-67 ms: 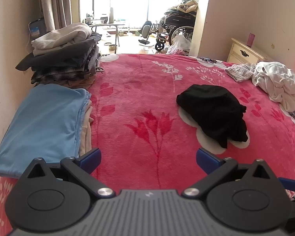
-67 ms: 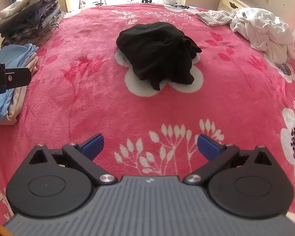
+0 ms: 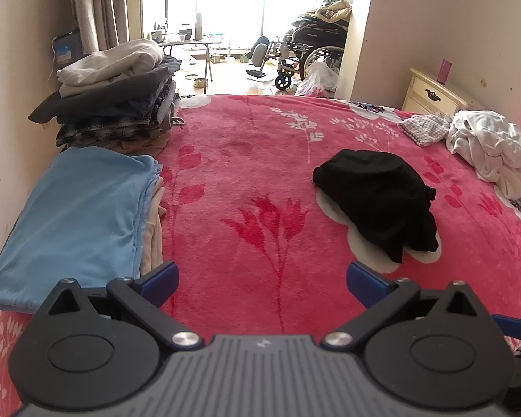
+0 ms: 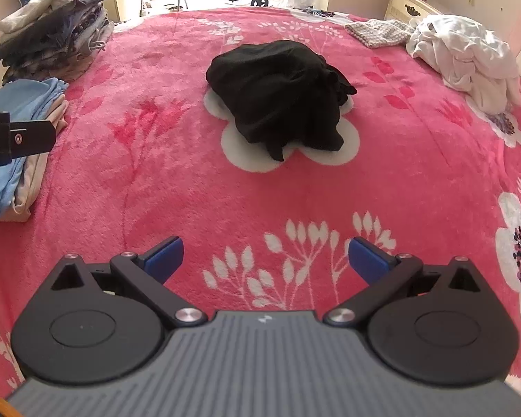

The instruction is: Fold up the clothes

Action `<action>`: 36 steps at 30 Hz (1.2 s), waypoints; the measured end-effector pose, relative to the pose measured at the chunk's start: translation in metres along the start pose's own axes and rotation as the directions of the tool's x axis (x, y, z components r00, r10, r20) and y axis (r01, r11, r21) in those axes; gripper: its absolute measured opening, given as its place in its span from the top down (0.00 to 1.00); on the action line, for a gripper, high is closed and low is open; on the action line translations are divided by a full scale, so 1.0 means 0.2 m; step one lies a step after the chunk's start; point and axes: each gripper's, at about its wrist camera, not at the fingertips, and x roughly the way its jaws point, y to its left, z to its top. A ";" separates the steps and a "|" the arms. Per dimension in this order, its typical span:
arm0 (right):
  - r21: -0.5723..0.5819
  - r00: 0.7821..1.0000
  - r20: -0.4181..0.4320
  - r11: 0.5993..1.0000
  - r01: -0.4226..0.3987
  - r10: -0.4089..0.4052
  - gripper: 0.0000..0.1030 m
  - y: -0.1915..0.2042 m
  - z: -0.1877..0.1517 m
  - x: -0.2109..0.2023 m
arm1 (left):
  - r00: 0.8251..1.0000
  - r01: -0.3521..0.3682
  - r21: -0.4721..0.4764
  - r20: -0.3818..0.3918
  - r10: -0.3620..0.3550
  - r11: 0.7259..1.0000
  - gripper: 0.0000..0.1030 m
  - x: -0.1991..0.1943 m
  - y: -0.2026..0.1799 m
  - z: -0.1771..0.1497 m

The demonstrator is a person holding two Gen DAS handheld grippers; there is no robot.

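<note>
Lying crumpled mid-bed, the black garment is seen on the pink floral blanket; folded stacks are kept far left, white laundry far right; left gripper and right gripper are held empty, jaws spread.

Two folded stacks, one black garment, one white heap, one checked cloth, one bed.
</note>
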 end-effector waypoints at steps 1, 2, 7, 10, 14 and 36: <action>0.001 1.000 0.002 1.000 0.001 -0.001 0.01 0.00 0.00 0.00 | 1.000 0.002 0.002 0.000 -0.002 1.000 0.00 0.00 0.00 0.00; 0.003 1.000 0.004 1.000 0.002 -0.002 0.01 0.00 0.00 0.00 | 1.000 0.003 0.005 -0.001 -0.003 1.000 0.00 0.00 0.00 0.00; 0.009 1.000 0.013 1.000 0.008 -0.008 0.01 0.00 0.01 -0.01 | 1.000 0.005 0.011 0.001 -0.005 1.000 0.00 0.00 0.01 -0.01; 0.023 1.000 0.017 1.000 0.008 -0.008 0.01 -0.01 0.01 -0.01 | 1.000 0.003 0.010 0.004 -0.003 1.000 0.00 0.01 0.02 -0.02; 0.030 1.000 0.018 0.999 0.010 -0.010 0.01 -0.01 0.02 -0.01 | 1.000 0.005 -0.003 -0.006 -0.006 1.000 0.00 0.02 0.02 -0.02; 0.068 0.999 0.040 0.997 0.024 -0.027 0.01 -0.05 0.01 0.00 | 0.998 -0.002 -0.021 0.059 0.003 1.000 0.00 -0.02 0.01 -0.05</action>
